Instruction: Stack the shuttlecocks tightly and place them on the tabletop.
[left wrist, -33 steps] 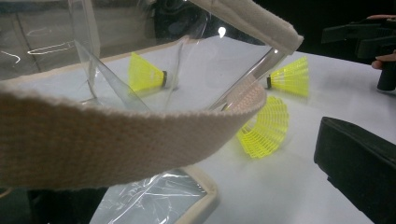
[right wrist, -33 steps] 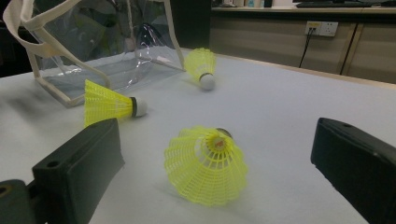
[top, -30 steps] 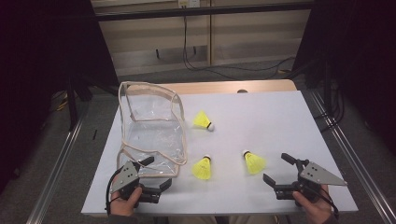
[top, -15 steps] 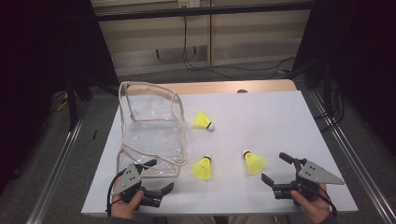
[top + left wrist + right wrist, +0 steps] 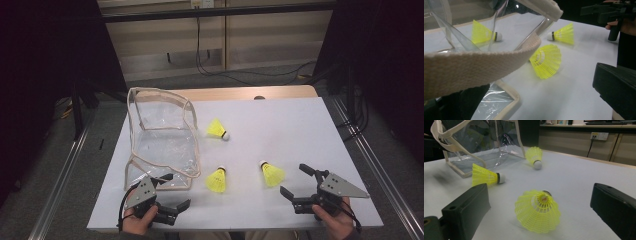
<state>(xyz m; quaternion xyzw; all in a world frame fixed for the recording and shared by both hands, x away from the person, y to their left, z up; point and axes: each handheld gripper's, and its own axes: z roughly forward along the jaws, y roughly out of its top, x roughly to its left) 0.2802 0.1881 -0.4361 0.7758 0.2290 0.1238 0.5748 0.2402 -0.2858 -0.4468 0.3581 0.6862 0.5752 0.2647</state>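
Shuttlecocks, three yellow ones, lie on the white table (image 5: 300,125) w/ a clear bag (image 5: 160,135) at the left. Far shuttlecock (image 5: 217,129) is just beside the bag's right edge, cork pointing right. Middle shuttlecock (image 5: 217,180) sits near the bag's front right corner, cork up/away from the person. Right shuttlecock (image 5: 271,173) lies apart from it, nearest the right gripper (image 5: 296,182), cork toward table centre. Right gripper is held at the table's front right edge, jaws wide apart, nothing btwn them; in the right gripper view the right shuttlecock (image 5: 537,211) sits just ahead, btwn the two jaws' lines but not touched. Left gripper (image 5: 176,192) is at the front left, just by the bag's front corner, jaws spread, nothing clamped. In the left gripper view the bag's beige webbing strap (image 5: 486,62) crosses close in front of the camera, strap appears to lie over the left jaw; contact can't be told for sure.
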